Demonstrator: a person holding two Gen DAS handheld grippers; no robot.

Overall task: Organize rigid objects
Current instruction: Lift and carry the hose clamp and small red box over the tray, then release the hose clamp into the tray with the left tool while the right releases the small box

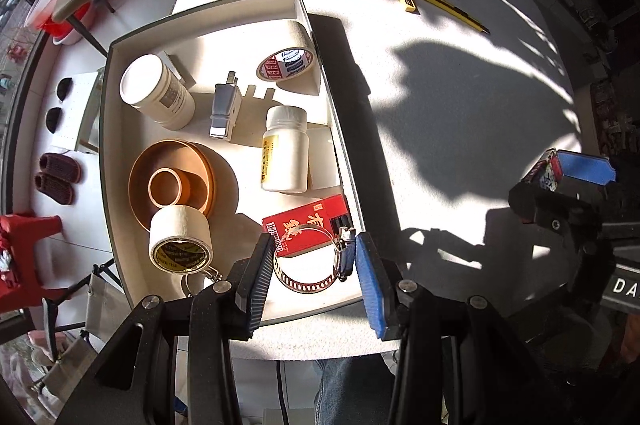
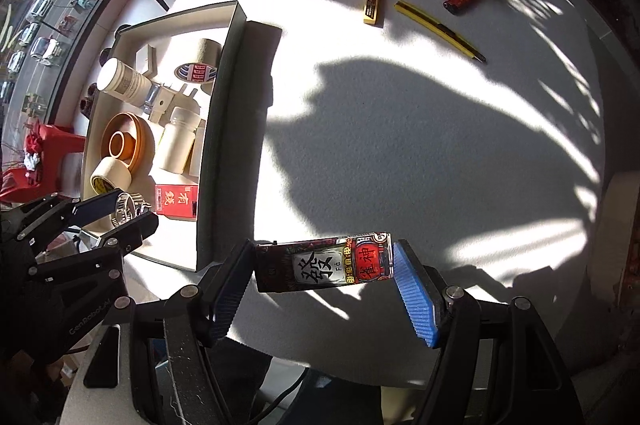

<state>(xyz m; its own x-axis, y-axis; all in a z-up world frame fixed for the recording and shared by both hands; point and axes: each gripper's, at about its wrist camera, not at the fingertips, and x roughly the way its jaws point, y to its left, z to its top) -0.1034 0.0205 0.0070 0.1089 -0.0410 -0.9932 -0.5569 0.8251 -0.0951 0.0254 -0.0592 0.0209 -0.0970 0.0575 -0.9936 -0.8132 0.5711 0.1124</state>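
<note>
Two things are in hand above the white round table (image 2: 440, 129), and the bigger of them is the flat black-and-red printed box with large Chinese characters (image 2: 324, 262). The right gripper (image 2: 325, 283) holds it by its two short ends, pads pressed on, the box lying crosswise over the table near the dark outer wall of the white-lined open tray (image 1: 116, 153). It looks stiff and light, likely card or thin plastic with a glossy face; that sheen could slip, so the end-to-end hold on the ribbed blue pads seems the safe one, and squeezing the broad faces might dent it.

The smaller thing is the thin steel hose clamp ring with a screw housing (image 1: 308, 261). The left gripper (image 1: 310, 265) has closed on it across its width, over the near end of the tray, by the red card packet with gold characters (image 1: 308, 225). The band is light, springy and smooth; it may flex or twist under pressure, so a gentle hold across the ring, with one pad by the screw block, seems best.
</note>
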